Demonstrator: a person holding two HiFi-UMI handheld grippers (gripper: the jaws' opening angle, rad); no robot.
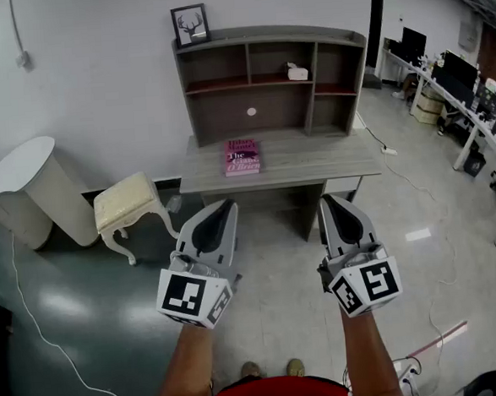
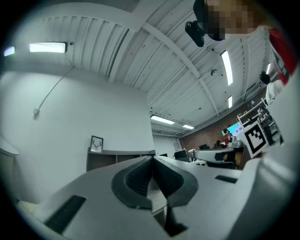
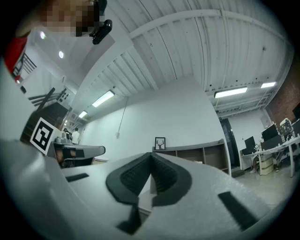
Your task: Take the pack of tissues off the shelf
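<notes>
Glossy grey-green floor (image 1: 79, 332) across the lower frame, a white cable (image 1: 37, 326) trailing over it at left. At bottom centre, two bare forearms extended side by side, with the left gripper (image 1: 222, 208) and right gripper (image 1: 333, 204) level and aimed up-frame at the furniture. Both pairs of tongs pressed together, pad against pad, with nothing between them, as each gripper view confirms. By the look of it, a carrying pose for the walk-up and not a grasp.

Just above and left of the left gripper, a small white stool (image 1: 128, 205) with a cream cushion, and a white half-round table (image 1: 26, 179) against the wall at far left. At centre, a grey desk (image 1: 313, 159) bearing a pink book (image 1: 242, 157), well apart from both grippers. On the desk, a grey shelf unit (image 1: 262, 33) with open compartments.

Small and white, the pack of tissues (image 1: 297, 69) at the right end of the upper middle compartment, on a reddish board, untouched. Set slightly right of centre, so probably an easier reach for the right gripper once opened. Framed deer picture (image 1: 190, 24) on the unit's top, at its left end. Office workstations (image 1: 460, 85) with monitors in the upper right corner.

Task judged barely begun: approach first, then tongs apart.
</notes>
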